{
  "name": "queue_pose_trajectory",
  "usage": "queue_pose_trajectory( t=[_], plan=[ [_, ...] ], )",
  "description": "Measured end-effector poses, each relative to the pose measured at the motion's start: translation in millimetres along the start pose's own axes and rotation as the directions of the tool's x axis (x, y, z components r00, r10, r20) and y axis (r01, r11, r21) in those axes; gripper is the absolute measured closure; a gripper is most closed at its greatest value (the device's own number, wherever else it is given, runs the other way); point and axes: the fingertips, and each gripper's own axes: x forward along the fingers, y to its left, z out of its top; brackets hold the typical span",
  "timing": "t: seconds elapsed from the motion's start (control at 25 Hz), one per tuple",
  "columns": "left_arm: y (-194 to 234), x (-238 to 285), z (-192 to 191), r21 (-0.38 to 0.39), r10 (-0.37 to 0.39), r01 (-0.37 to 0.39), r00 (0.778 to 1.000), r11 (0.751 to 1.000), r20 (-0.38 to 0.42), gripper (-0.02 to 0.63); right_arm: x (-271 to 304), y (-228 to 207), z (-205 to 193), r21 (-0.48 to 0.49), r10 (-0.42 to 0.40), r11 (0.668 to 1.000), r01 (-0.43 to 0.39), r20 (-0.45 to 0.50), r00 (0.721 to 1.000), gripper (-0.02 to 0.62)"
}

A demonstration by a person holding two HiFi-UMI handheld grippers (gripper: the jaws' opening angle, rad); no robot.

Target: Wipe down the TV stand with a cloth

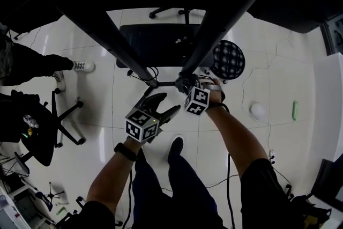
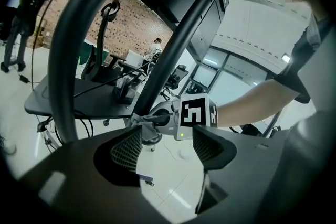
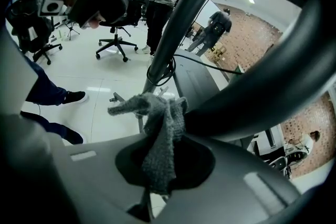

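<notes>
My right tool (image 3: pixel 160 176) was clenched on the grey cloth (image 3: pixel 164 128), which lay against the TV stand's leg (image 3: pixel 262 86). The cloth looked soft, light and limp, best pinched at a bunched fold. My left tool (image 2: pixel 168 147) hung released and empty.

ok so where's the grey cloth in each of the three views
Head view: the cloth is a small dark bunch at centre, at the tip of the right hand-held gripper.
Left gripper view: a grey wad left of centre, low in the picture.
Right gripper view: at centre, hanging pinched between the jaws.
Shared landmark: the stand's slanted black tube; the cloth sits by it in every view.
</notes>
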Motion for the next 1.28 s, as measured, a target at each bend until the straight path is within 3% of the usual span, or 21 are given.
queue_pose_trajectory(
  t=[0.2,0.36,0.48,0.76,1.0,1.2,1.28],
  plan=[
    [-6,-12,13,0.018,-0.004,0.004,1.000,1.000,0.022,0.279,-25,5,11,0.082,0.023,0.996,-0.026,0.037,0.999,0.572],
    [-22,-44,31,0.040,0.016,-0.018,0.999,0.999,0.039,0.279,-88,9,36,0.165,0.021,0.985,-0.048,0.160,0.987,0.572],
    [-40,-78,54,0.042,0.048,-0.053,0.994,0.998,0.095,0.279,-150,3,59,0.197,0.007,0.978,-0.061,0.264,0.965,0.572],
    [-99,-154,111,-0.003,0.092,-0.094,0.968,0.996,0.233,0.279,-282,-17,103,0.342,-0.062,0.934,-0.102,0.437,0.897,0.572],
    [-153,-201,169,0.058,0.043,-0.064,0.951,0.996,0.307,0.279,-372,-33,139,0.459,-0.188,0.880,-0.119,0.568,0.801,0.572],
    [-192,-245,176,0.147,-0.008,-0.043,0.944,0.988,0.331,0.279,-436,-19,162,0.537,-0.263,0.828,-0.162,0.626,0.734,0.572],
    [-206,-266,173,0.156,-0.014,-0.041,0.943,0.987,0.332,0.279,-461,-7,176,0.547,-0.291,0.823,-0.152,0.636,0.715,0.572]
  ],
)
